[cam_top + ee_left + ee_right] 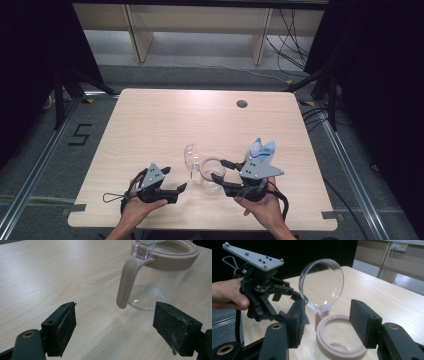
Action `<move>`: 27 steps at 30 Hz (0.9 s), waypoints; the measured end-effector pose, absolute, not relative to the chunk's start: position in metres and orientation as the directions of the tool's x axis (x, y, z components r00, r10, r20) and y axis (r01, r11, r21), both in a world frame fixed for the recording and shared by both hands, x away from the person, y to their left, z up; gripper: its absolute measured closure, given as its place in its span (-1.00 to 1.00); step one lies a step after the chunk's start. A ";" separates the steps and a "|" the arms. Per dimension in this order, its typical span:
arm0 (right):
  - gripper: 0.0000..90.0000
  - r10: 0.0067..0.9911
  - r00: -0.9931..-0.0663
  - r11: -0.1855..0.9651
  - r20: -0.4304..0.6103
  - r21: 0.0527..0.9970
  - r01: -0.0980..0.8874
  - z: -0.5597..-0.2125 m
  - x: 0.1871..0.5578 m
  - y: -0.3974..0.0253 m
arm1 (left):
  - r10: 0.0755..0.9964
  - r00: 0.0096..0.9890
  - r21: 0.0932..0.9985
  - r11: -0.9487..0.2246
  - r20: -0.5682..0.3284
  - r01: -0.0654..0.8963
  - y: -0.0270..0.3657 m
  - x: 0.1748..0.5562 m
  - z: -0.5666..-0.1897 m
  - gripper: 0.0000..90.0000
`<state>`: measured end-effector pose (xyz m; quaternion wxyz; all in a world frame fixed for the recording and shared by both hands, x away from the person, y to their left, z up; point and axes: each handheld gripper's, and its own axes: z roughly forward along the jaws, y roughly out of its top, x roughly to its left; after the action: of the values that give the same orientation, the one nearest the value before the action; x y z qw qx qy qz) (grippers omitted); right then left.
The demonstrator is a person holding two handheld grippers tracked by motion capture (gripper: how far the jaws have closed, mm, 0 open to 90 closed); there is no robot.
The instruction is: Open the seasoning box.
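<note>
Clear glass jar [212, 176] stands upright on the tabletop [150, 125], pinkish rim, round lid [191, 156] flipped up; left tool [172, 186] and right tool [224, 175] both gape, gripping nothing.

High view looks down over the table [150, 125] — both gripper views sit low, sharing the jar [160, 277].

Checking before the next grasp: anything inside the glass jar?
The glass jar looks empty: its clear base and the table show through the wall. Its hinged clear lid stands open. The pink rim hides a narrow band beneath it.
</note>
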<state>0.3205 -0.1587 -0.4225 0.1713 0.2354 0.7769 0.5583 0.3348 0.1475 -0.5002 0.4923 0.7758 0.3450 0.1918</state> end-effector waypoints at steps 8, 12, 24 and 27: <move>-0.07 0.605 -0.795 0.227 0.038 0.949 0.218 -0.425 0.308 -0.185 | 0.728 0.683 0.896 -0.266 -0.055 0.356 0.147 0.335 -0.500 -0.63; -0.10 0.627 -0.778 0.216 0.047 0.949 0.231 -0.427 0.304 -0.200 | 0.728 0.683 0.895 -0.264 -0.059 0.359 0.146 0.334 -0.500 -0.65; -0.16 0.734 -0.676 0.164 0.071 0.947 0.278 -0.434 0.290 -0.244 | 0.725 0.685 0.897 -0.261 -0.062 0.357 0.145 0.334 -0.501 -0.65; -0.17 0.767 -0.639 0.144 0.058 0.955 0.260 -0.439 0.293 -0.255 | 0.727 0.684 0.895 -0.265 -0.059 0.358 0.145 0.334 -0.500 -0.65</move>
<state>0.2933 -0.2551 -0.4387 0.2311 0.3562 0.7203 0.5485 0.3341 0.1451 -0.5004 0.4945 0.7732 0.3508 0.1863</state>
